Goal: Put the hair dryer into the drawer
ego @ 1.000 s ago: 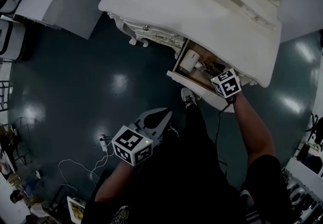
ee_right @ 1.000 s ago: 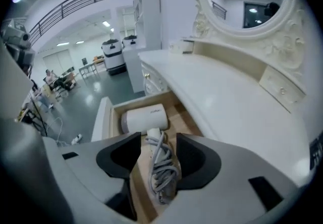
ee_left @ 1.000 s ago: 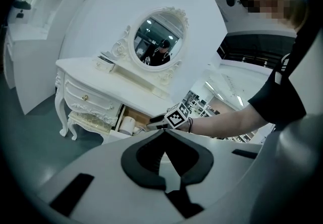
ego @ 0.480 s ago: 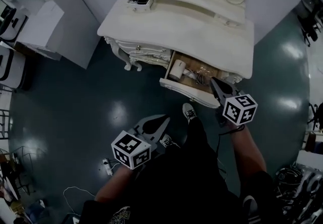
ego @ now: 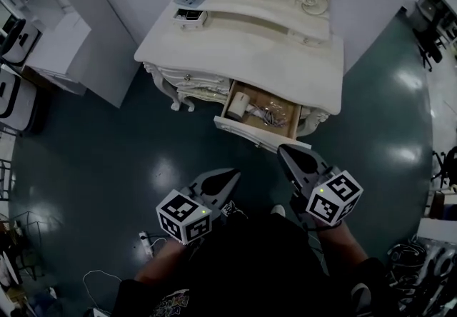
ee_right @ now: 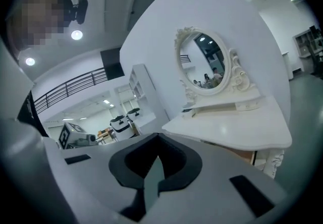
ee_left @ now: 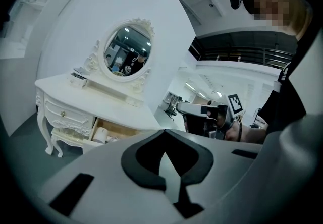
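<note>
The hair dryer point(ego: 240, 103) lies at the left end of the open drawer point(ego: 255, 134). The drawer front faces the right tool point(ego: 287, 153), nearer than the left tool point(ego: 230, 176). Both are clenched, empty.

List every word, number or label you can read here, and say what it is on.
No text can be read.
Marker cubes: black-and-white square patterns only, no letters.
Print on the shirt: too blurred to read.
Small box on the dressing table: too small to read.
</note>
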The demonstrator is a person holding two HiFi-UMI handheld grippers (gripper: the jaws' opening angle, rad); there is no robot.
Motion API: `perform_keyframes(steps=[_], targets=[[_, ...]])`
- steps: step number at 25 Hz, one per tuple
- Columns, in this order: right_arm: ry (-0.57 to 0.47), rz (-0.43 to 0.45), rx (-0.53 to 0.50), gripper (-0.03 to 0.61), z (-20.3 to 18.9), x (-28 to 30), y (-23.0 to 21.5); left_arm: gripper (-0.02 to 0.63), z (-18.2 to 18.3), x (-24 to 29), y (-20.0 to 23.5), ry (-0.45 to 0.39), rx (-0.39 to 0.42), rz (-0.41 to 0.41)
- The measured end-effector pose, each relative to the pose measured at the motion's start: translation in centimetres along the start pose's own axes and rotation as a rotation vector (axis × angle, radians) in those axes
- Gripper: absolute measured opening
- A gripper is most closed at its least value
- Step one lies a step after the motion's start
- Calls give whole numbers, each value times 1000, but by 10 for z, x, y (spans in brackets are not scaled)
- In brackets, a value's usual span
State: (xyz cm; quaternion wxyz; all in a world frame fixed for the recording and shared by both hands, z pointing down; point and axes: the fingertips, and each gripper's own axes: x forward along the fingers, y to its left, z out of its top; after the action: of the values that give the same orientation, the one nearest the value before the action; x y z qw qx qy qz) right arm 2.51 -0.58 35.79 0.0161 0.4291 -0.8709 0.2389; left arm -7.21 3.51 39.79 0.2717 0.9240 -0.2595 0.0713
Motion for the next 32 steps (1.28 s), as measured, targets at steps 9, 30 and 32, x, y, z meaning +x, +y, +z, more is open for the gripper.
perform_keyframes(steps=[9,30,32], targets=[[48,103,22,29,-30,-58,19,3,-21,21,-62,-31,-35,85],[142,228,-4,29,-71,-164,-7,3,-77,70,-163,-76,-68,174],[136,224,-5,29,-68,-169,-11,3,-75,75,-166,-77,-63,173]])
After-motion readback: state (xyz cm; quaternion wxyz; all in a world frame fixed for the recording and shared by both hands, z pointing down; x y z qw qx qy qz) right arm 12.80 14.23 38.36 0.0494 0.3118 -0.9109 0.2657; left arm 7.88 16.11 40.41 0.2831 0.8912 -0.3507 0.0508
